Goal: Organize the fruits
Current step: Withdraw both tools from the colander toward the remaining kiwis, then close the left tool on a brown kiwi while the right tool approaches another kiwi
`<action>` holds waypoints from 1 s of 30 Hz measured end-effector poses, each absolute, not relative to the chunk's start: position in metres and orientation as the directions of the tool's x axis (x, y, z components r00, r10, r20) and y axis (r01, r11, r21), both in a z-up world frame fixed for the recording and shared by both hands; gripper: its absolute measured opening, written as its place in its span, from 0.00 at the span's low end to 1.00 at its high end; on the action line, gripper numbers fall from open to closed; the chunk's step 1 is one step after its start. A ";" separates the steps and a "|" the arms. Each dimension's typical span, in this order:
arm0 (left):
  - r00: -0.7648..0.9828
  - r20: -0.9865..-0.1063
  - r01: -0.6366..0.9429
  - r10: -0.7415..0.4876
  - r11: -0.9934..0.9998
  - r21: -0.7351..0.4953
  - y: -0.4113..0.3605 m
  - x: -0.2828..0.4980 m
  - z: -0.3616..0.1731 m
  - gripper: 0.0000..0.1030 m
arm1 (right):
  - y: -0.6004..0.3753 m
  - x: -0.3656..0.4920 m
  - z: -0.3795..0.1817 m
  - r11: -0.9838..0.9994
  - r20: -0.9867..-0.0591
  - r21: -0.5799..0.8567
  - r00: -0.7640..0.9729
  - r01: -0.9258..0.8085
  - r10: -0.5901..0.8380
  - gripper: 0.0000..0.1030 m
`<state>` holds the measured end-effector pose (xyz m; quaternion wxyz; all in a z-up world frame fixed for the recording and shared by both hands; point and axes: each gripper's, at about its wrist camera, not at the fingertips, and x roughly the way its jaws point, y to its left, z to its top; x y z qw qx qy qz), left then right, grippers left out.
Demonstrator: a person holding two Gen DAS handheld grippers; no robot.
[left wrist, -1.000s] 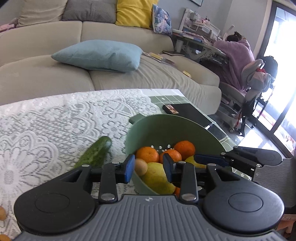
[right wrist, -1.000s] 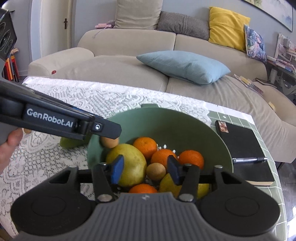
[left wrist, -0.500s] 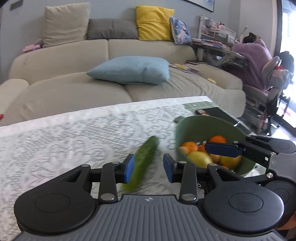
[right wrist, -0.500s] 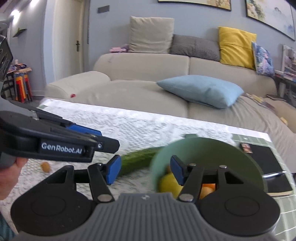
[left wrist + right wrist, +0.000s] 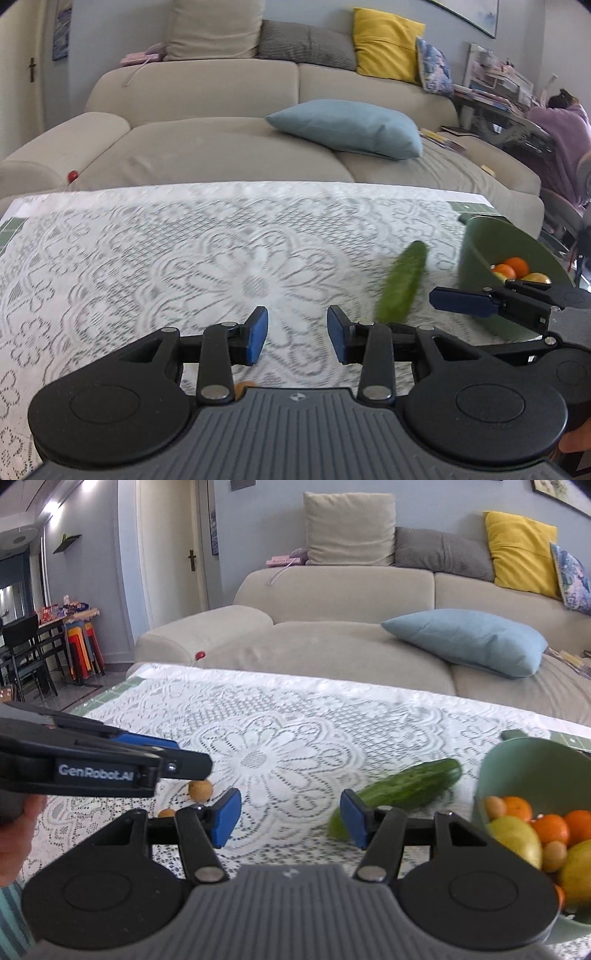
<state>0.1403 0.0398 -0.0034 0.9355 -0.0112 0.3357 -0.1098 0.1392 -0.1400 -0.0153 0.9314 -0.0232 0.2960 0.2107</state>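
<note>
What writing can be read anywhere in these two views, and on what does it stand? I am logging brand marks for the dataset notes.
"GenRobot.AI": white letters on the side of the left hand-held gripper, seen in the right wrist view.
Books and papers on the desk at the far right: too small to read.
Snack packets on the side table at the far left: too blurred to read.
No other text shows.

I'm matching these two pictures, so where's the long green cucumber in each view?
Left wrist view: long green cucumber at lower right, on the white lace tablecloth.
Right wrist view: right of centre.
Shared landmark: green fruit bowl, just right of it in both.
</note>
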 end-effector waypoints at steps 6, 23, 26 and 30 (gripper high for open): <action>0.748 -0.632 0.167 -0.203 0.979 -0.117 0.068 0.136 -0.026 0.43 | -0.116 0.145 -0.027 0.912 -0.572 0.056 0.736 -0.406 0.362 0.56; 0.756 -0.616 0.207 -0.220 0.974 -0.094 0.082 0.120 -0.055 0.45 | -0.115 0.150 -0.055 0.928 -0.563 0.073 0.752 -0.366 0.342 0.56; 0.745 -0.625 0.223 -0.232 0.970 -0.095 0.077 0.121 -0.058 0.45 | -0.114 0.149 -0.055 0.929 -0.563 0.068 0.755 -0.364 0.336 0.56; 0.738 -0.631 0.226 -0.237 0.969 -0.100 0.074 0.123 -0.062 0.44 | -0.113 0.149 -0.058 0.928 -0.567 0.061 0.752 -0.367 0.335 0.56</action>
